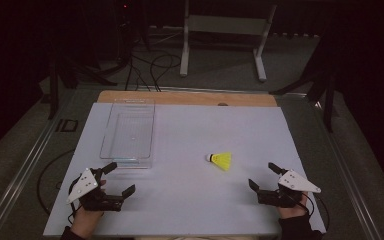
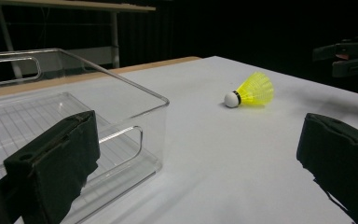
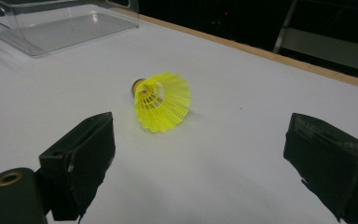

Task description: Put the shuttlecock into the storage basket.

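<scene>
A yellow shuttlecock with a white cork lies on its side on the white table sheet, right of centre. A clear plastic bin stands empty at the left. My left gripper rests near the front left, just below the bin, jaws wide open with nothing between them. My right gripper rests at the front right, open and empty, a little right of and nearer than the shuttlecock. In the left gripper view the bin is close on the left and the shuttlecock farther off. The right gripper view faces the shuttlecock's open skirt.
A wooden strip borders the table's far edge. Beyond it stand a white metal frame and cables on the dark floor. Open sheet lies between the two grippers.
</scene>
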`<state>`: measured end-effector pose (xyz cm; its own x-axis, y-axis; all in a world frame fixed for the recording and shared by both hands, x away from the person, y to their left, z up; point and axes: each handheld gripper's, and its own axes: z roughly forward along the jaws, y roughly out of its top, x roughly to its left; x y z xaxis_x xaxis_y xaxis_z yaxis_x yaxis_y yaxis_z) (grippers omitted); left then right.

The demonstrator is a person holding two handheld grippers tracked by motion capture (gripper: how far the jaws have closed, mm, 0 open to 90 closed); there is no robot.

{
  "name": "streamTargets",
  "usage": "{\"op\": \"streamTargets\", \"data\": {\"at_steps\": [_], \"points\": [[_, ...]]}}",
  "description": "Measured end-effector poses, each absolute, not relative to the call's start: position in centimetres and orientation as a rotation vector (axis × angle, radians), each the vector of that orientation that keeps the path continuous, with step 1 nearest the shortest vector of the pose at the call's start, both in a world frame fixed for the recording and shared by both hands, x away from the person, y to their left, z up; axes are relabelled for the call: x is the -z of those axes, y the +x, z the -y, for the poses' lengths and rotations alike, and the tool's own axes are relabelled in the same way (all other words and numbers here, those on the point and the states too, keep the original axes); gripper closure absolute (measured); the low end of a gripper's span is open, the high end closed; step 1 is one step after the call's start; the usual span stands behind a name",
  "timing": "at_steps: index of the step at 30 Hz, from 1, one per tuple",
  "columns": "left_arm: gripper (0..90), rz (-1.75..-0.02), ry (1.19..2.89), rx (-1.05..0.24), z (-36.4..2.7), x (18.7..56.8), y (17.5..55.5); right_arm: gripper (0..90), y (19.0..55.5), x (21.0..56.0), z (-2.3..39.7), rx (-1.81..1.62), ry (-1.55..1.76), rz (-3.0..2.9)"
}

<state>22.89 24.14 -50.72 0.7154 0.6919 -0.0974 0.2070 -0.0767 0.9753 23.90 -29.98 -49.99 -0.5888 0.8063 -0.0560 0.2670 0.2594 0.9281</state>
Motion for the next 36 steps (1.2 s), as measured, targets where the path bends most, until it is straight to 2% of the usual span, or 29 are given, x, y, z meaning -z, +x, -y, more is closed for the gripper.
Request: {"op": "streamTargets", "data": {"at_steps": [36], "points": [[0.0, -0.761, 1.632, -0.449, -23.90, 50.03, 22.97, 9.0, 23.91, 49.87, 30.10, -1.334, 0.974, -2.002]]}}
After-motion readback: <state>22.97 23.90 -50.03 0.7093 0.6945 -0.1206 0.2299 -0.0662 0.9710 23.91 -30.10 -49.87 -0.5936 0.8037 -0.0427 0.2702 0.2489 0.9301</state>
